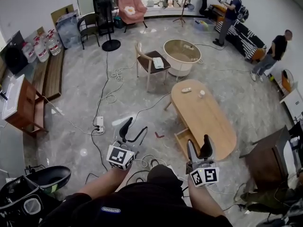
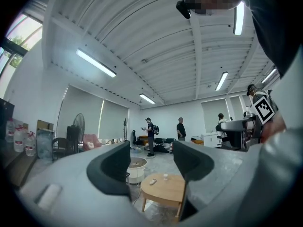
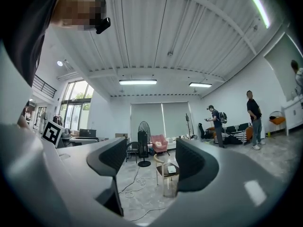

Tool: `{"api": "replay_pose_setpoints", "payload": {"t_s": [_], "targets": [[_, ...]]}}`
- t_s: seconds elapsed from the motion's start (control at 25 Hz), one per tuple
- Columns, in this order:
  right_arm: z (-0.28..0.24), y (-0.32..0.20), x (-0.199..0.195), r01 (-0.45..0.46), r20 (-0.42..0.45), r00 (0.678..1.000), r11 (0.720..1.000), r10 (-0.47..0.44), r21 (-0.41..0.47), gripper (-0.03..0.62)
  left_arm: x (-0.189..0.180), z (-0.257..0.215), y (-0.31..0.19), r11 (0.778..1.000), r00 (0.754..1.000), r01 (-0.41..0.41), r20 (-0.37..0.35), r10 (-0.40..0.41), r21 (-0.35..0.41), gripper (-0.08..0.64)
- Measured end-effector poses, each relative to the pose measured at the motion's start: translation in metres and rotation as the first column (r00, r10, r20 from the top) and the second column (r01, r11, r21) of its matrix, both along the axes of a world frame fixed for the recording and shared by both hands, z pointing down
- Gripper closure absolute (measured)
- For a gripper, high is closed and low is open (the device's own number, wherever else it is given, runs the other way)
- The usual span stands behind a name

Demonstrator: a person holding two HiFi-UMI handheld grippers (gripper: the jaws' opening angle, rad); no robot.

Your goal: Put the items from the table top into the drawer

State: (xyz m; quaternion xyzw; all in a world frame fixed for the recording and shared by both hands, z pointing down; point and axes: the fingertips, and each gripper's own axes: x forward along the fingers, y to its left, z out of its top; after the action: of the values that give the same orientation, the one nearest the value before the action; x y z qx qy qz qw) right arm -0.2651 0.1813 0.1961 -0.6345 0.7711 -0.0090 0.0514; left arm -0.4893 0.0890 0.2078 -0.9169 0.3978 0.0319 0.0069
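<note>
Left tongs (image 1: 134, 130) spread, empty | right tongs (image 1: 199, 148) spread, empty | I see a white remote (image 1: 186, 90) and small cup (image 1: 201, 93) on the oval tabletop (image 1: 208, 122), well ahead.

There is one oval table (image 1: 208, 122) bearing two small items (image 1: 186, 90) (image 1: 201, 93), with one open drawer (image 1: 182, 143) below. There are two grippers, the left gripper (image 1: 135, 126) and the right gripper (image 1: 199, 143). Farther off are three chairs (image 1: 149, 60) (image 1: 87, 25) (image 1: 132, 8), one fan (image 1: 110, 13) and two people (image 1: 232, 8) (image 1: 274, 51).

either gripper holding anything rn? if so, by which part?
Nothing is held. The left gripper and the right gripper both have their jaws apart, with only the room beyond showing between them.
</note>
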Motion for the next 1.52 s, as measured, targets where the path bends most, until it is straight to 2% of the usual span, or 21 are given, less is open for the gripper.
{"api": "replay_pose_setpoints", "payload": {"t_s": [0.32, 0.52, 0.68, 0.88, 1.08, 1.32, 1.52], "targets": [[0.004, -0.047, 0.0, 0.0, 0.003, 1.0, 1.0, 0.0, 0.017, 0.264, 0.004, 0.002, -0.043, 1.0, 1.0, -0.018, 0.008, 0.018, 0.021, 0.291], [0.012, -0.1, 0.024, -0.013, 0.003, 1.0, 1.0, 0.013, 0.027, 0.267, 0.026, 0.007, -0.095, 0.999, 1.0, -0.031, -0.004, 0.031, 0.027, 0.293], [0.028, -0.15, 0.059, -0.038, 0.007, 0.999, 0.999, 0.038, 0.025, 0.268, 0.062, 0.021, -0.149, 0.999, 0.999, -0.05, -0.011, 0.05, 0.02, 0.293], [0.046, -0.216, 0.106, -0.083, 0.024, 0.996, 0.997, 0.083, -0.007, 0.27, 0.12, 0.038, -0.217, 0.992, 0.992, -0.124, 0.016, 0.124, 0.003, 0.294], [0.064, -0.284, 0.161, -0.122, 0.034, 0.992, 0.991, 0.124, -0.059, 0.27, 0.179, 0.053, -0.296, 0.983, 0.983, -0.179, 0.023, 0.18, -0.046, 0.301], [0.07, -0.332, 0.214, -0.18, 0.04, 0.982, 0.98, 0.184, -0.082, 0.27, 0.238, 0.062, -0.368, 0.967, 0.967, -0.241, 0.065, 0.246, -0.08, 0.304], [0.079, -0.346, 0.244, -0.275, 0.05, 0.958, 0.954, 0.283, -0.12, 0.273, 0.274, 0.07, -0.408, 0.945, 0.939, -0.317, 0.117, 0.325, -0.08, 0.305]]}}
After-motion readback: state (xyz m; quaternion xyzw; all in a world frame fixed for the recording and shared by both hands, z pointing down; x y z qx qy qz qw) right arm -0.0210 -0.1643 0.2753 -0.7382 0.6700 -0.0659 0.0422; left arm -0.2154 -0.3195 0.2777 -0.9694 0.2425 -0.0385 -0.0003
